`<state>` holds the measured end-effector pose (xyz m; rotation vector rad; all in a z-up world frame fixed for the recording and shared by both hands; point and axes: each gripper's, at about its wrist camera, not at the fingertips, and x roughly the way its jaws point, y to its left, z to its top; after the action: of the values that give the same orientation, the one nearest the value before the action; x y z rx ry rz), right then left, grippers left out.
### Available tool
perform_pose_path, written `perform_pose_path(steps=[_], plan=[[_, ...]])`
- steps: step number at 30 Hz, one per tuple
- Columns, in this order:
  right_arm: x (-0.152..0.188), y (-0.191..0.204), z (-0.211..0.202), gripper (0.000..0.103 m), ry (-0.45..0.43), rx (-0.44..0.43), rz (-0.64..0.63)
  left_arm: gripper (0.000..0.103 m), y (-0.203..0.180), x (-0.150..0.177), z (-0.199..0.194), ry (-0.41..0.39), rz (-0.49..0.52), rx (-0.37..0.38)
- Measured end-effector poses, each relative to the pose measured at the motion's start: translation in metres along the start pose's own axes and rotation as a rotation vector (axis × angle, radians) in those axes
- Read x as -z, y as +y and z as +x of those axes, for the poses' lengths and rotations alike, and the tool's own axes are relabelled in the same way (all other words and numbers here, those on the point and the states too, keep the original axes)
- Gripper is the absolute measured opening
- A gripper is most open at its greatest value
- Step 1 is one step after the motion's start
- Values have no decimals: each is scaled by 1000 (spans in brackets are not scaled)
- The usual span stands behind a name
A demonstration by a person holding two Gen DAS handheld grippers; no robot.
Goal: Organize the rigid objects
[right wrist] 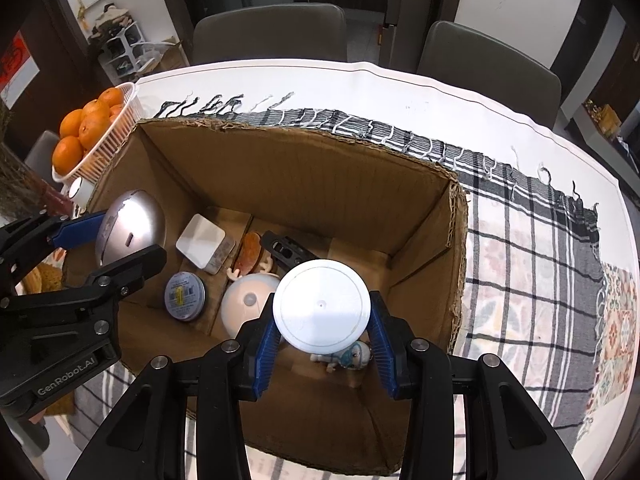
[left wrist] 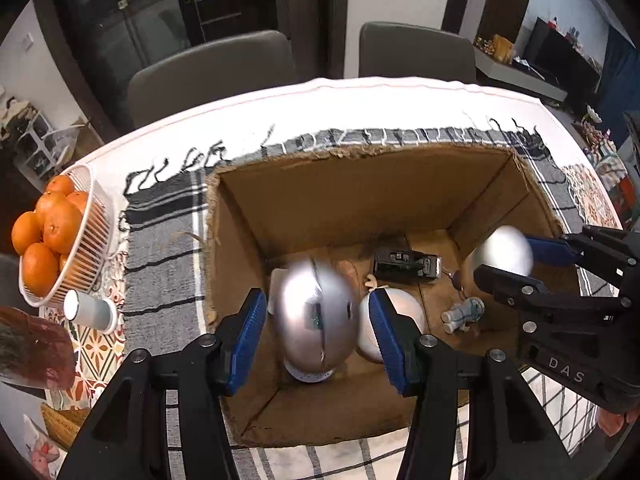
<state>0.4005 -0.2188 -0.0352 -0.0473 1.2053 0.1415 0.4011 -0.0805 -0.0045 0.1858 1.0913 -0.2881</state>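
Observation:
An open cardboard box [left wrist: 344,196] [right wrist: 280,168] stands on a checked cloth. My left gripper [left wrist: 318,336] hangs over its left side with a silver dome-shaped object [left wrist: 316,320] [right wrist: 130,228] between its blue pads; the object is blurred and does not touch the pads. My right gripper [right wrist: 322,336] [left wrist: 508,260] is shut on a white round disc [right wrist: 321,306] [left wrist: 502,252] above the box. Inside lie a white ball-shaped item [right wrist: 248,304], a round tin [right wrist: 185,292], a white square box [right wrist: 202,248], a black tool [left wrist: 406,266] and a small figurine [left wrist: 464,314] [right wrist: 346,356].
A white basket of oranges [left wrist: 60,236] [right wrist: 96,136] stands left of the box, with a white cup [left wrist: 88,310] beside it. Two grey chairs [left wrist: 212,72] stand beyond the table's far edge. The checked cloth [right wrist: 532,264] extends to the right.

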Motion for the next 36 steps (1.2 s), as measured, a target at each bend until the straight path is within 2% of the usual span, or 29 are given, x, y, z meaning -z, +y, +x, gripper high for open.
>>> perform_pose_path(steps=[5,9,15,20,27,36], plan=[[2,-1,-6,44,-11,1,19,56,0,1,-14,-33,-7,-27],[9,-2,-19,44,-43,2,40,61,0,11,-34,-89,-29,-53],[31,4,-46,44,-132,41,50,69,-5,36,-68,-190,-42,-134],[57,11,-78,47,-222,74,52,74,-12,61,-94,-251,-58,-145],[99,21,-121,71,-333,110,64,85,-23,102,-138,-382,-56,-187],[162,28,-158,75,-428,133,128,102,-39,157,-180,-522,-53,-229]])
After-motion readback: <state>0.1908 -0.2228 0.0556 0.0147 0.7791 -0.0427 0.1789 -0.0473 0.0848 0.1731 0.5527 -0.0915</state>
